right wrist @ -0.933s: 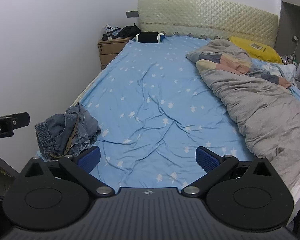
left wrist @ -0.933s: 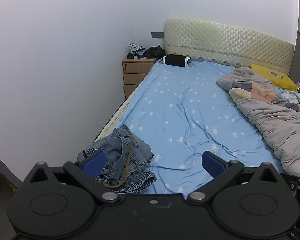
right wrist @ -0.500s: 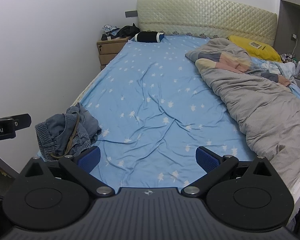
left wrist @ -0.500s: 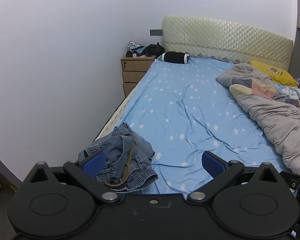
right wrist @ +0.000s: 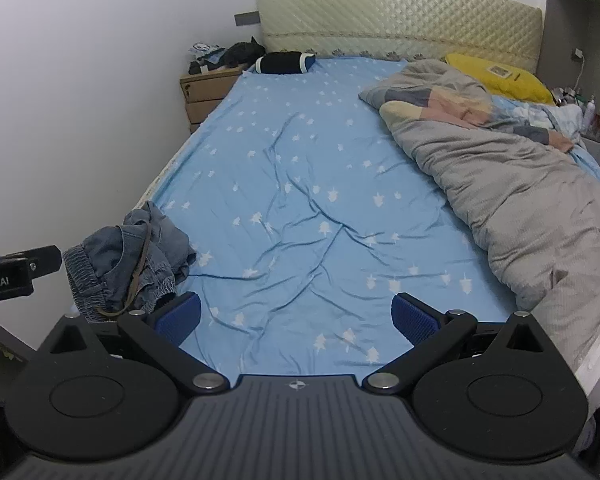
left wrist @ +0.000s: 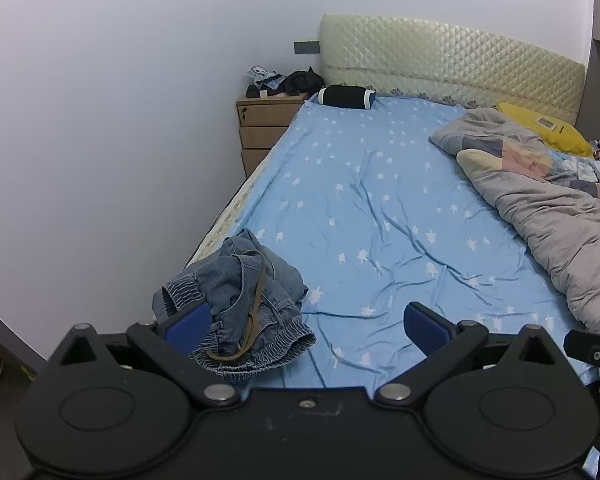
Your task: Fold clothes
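Meanwhile, at the foot of the bed:
Step in hand: the approach; nothing is gripped and folding has not begun, by the look of it.
Garment: crumpled denim clothes (left wrist: pixel 236 300) sit bunched at the near left corner of the bed (left wrist: pixel 380 208), a brown cord draped across them.
Left claw (left wrist: pixel 306 330): jaws wide apart, empty, nearest the heap.
Right claw (right wrist: pixel 296 318): jaws wide apart, empty, over bare sheet.
Next move: likely pinch two edges and spread the denim flat toward the middle of the bed.
Hard to make out: the garment's type and hems; the heap's near edge is cut off by the left claw's body.
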The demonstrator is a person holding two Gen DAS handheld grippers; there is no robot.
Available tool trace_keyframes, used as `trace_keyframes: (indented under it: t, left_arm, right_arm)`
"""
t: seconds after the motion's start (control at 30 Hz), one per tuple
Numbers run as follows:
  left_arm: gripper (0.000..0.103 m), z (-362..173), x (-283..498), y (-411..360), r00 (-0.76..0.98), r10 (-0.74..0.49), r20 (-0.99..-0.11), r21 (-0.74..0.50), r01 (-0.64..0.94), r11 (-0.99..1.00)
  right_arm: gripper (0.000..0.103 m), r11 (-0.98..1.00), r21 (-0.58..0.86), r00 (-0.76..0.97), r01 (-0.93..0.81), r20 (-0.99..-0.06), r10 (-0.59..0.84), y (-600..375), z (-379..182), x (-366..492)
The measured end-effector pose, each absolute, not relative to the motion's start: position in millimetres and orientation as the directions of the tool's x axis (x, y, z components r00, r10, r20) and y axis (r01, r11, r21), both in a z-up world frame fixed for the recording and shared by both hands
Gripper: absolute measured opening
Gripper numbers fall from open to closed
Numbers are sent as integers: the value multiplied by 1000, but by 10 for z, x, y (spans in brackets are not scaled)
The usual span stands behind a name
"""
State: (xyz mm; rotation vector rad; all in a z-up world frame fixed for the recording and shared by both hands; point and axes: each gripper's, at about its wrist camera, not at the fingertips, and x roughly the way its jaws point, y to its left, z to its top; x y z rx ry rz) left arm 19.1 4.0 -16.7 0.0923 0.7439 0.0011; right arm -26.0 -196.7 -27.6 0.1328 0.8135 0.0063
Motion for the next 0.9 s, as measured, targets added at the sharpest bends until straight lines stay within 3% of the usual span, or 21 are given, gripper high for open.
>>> trace_keyframes:
  t: [0.9]
  left_arm:
    - [103, -223, 186, -13, 712, 51, -700, 109, 36, 993]
  right_arm:
    - [103, 992, 125, 662, 35, -746, 71, -2001, -392, -293]
